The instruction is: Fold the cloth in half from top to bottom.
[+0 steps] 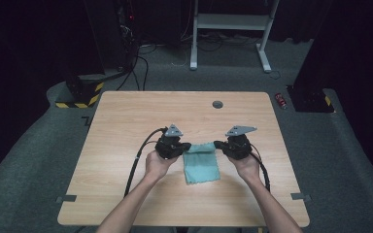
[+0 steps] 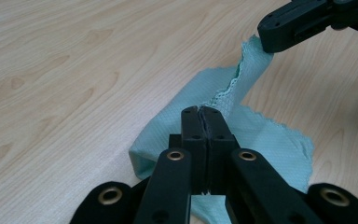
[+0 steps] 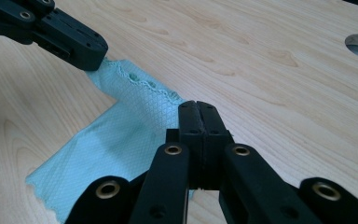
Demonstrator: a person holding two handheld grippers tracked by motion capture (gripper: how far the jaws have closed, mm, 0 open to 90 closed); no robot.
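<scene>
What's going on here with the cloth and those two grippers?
A person sits at a wooden table with a gripper in each hand, working a small teal cloth. The left gripper and the right gripper each have their jaws shut on a far corner of the cloth, so that far edge is lifted and stretched between them. The near part of the cloth lies on the table. It looks like a fold or a spreading-out in progress.

The near part of the teal cloth (image 2: 265, 144) is hidden behind the left hand-held gripper (image 2: 200, 112); the counter (image 3: 284, 70) hole is cut off by the edge.
</scene>
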